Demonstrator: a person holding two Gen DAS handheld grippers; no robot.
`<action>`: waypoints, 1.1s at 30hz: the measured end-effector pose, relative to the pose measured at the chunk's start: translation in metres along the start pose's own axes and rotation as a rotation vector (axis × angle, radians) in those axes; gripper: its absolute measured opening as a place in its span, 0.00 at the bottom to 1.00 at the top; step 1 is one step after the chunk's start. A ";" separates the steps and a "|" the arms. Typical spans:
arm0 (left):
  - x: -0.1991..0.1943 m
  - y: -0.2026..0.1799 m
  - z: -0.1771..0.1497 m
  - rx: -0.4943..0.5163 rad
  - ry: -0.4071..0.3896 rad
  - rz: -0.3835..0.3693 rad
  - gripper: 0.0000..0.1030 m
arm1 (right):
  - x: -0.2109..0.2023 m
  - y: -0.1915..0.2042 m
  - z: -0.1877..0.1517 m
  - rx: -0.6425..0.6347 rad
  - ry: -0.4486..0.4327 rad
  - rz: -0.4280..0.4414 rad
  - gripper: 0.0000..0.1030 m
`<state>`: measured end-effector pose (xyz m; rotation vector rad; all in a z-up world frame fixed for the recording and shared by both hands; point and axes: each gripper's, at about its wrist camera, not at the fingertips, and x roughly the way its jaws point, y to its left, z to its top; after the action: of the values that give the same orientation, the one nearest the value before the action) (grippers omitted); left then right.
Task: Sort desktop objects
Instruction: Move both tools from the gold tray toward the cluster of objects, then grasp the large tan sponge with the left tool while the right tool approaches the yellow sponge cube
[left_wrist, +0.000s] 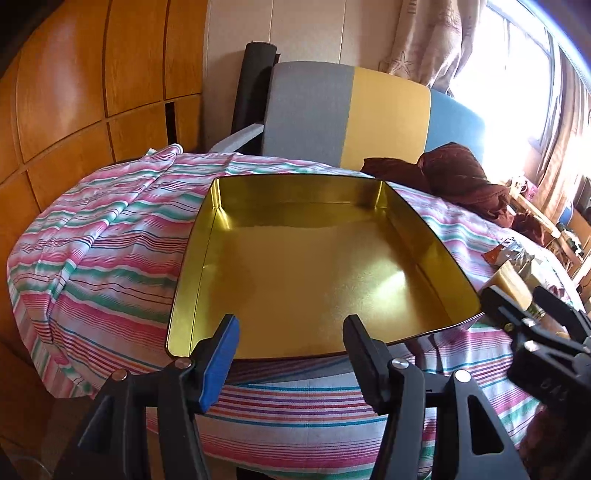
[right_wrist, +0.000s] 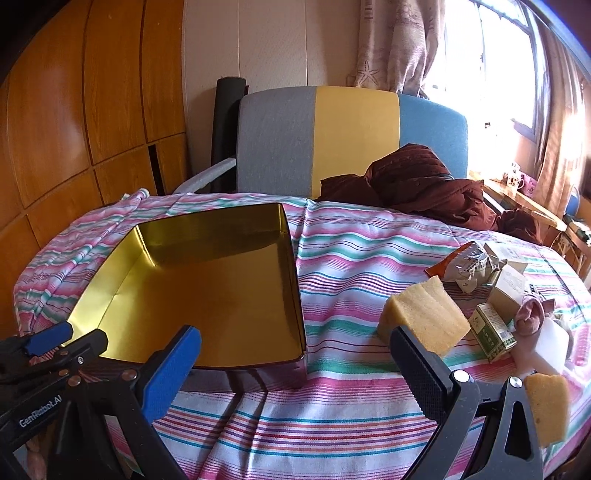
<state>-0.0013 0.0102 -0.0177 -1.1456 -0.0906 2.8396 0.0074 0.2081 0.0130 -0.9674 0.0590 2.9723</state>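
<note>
The gold tin (right_wrist: 207, 291) sits open on the striped tablecloth (right_wrist: 351, 258), at 11 o'clock from the right gripper (right_wrist: 295, 365), its long axis running toward the chair (right_wrist: 332, 140). At 2 o'clock lies a clutter: a yellow sponge block (right_wrist: 424, 317), a crumpled wrapper (right_wrist: 469, 269), a green carton (right_wrist: 493, 330) and a white block (right_wrist: 546, 347), partly overlapping. A brown jacket (right_wrist: 424, 184) lies at 1 o'clock, near the table's far edge. A second sponge (right_wrist: 546, 406) is cut off behind the right finger. The left gripper (left_wrist: 291, 354) hangs at the tin's near rim. Both grippers stand wide apart, holding nothing
</note>
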 end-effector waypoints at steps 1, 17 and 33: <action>0.001 -0.001 0.000 0.008 0.001 0.009 0.58 | -0.002 -0.005 -0.001 0.015 -0.012 0.023 1.00; -0.003 -0.067 0.014 0.132 0.070 -0.340 0.67 | -0.047 -0.121 -0.025 0.110 -0.043 0.188 1.00; 0.013 -0.229 0.016 0.568 0.083 -0.525 0.78 | -0.086 -0.193 -0.044 0.070 -0.028 0.149 1.00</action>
<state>-0.0106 0.2387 0.0041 -0.9329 0.3452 2.1472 0.1077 0.3989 0.0217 -0.9531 0.2439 3.0925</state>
